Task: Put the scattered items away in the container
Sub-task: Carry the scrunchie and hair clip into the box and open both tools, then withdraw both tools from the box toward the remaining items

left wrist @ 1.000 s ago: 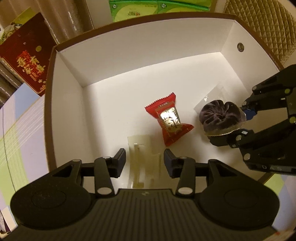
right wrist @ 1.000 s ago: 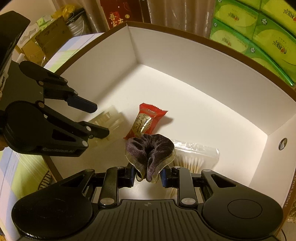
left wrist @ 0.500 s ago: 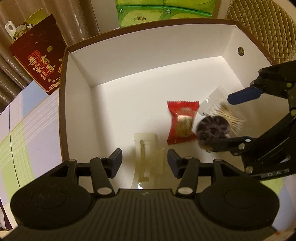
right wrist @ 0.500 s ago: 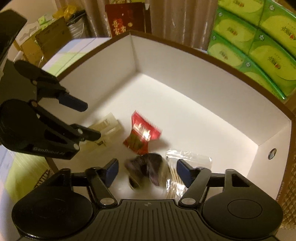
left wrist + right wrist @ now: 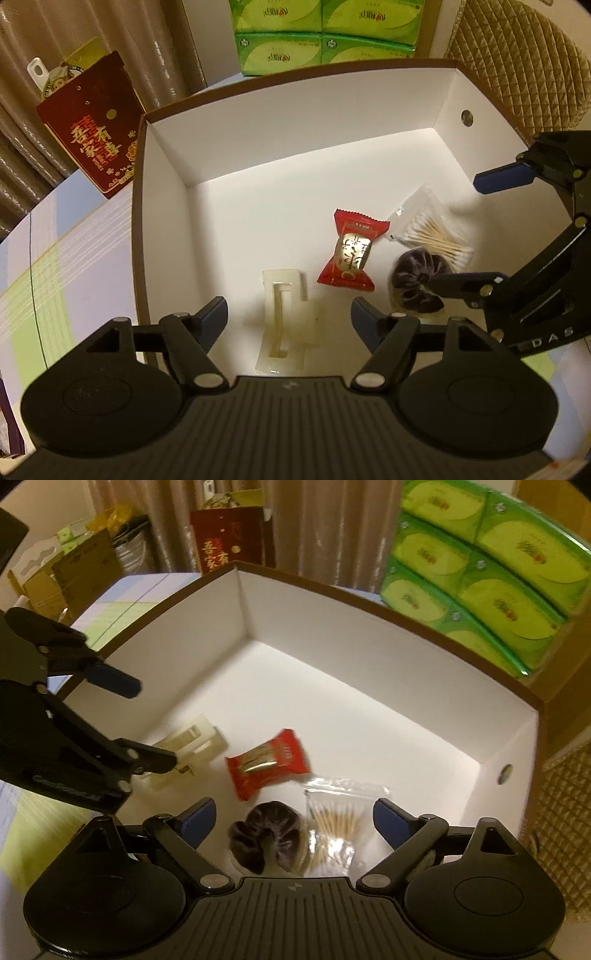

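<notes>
My both claws have just been opening, empty: left point(image 5: 288, 314) above clip point(image 5: 284, 321), right point(image 5: 294, 818) above scrunchie point(image 5: 267, 836) at 6 o'clock in box point(image 5: 332, 627).

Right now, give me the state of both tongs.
Left tongs: open, just widened, holding nothing.
Right tongs: open, just widened, holding nothing.

A lived-in home room is showing here: beige curtains point(image 5: 55, 44) are hanging behind a tabletop point(image 5: 66, 258) wearing a pastel plaid cloth, stacked green tissue packs point(image 5: 480, 565) are piling up beside it, a red gift bag point(image 5: 92, 129) is leaning nearby, and a quilted chair back point(image 5: 517, 55) is standing close.
</notes>
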Demonstrator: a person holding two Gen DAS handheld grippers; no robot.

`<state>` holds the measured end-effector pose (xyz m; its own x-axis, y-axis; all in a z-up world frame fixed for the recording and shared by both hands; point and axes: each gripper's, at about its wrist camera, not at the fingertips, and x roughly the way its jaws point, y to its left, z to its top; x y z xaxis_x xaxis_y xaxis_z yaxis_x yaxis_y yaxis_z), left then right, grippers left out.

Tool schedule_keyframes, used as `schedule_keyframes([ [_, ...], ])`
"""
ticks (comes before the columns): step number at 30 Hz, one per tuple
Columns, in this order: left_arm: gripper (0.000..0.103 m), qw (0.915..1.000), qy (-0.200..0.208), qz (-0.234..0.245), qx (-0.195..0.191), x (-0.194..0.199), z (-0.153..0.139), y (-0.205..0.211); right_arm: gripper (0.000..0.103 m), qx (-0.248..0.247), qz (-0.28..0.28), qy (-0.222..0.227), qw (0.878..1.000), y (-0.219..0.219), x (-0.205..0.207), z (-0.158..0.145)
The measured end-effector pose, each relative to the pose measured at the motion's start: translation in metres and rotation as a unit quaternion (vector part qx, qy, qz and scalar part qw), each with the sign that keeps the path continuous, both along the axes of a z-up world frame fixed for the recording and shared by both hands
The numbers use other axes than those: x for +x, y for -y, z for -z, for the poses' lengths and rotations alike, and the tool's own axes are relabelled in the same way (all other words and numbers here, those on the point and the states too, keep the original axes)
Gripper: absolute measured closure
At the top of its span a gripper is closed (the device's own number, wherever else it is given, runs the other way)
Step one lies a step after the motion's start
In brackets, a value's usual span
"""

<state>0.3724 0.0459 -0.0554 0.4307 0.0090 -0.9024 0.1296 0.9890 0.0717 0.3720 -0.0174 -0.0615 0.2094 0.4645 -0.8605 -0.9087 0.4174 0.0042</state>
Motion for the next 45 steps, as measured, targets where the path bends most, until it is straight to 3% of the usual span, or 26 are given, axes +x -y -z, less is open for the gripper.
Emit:
schedule_keyframes([
  [18,0.031,0.9990,0.037,-0.025,0.004,-0.058,-0.040,0.004,0.012,0.042,0.046,0.008,0.998,0.051,-0.016,-0.032],
  [29,0.032,0.9954,0.090,-0.031,0.015,-0.114,-0.074,0.014,0.012,0.096,0.069,0.016,0.993,0.082,-0.044,-0.058],
  [37,0.033,0.9934,0.102,-0.045,0.026,-0.153,-0.077,0.023,0.012,0.114,0.080,0.017,0.990,0.101,-0.074,-0.064],
  [45,0.035,0.9915,0.113,-0.062,0.011,-0.191,-0.073,0.029,0.012,0.128,0.096,-0.002,0.987,0.120,-0.105,-0.057],
])
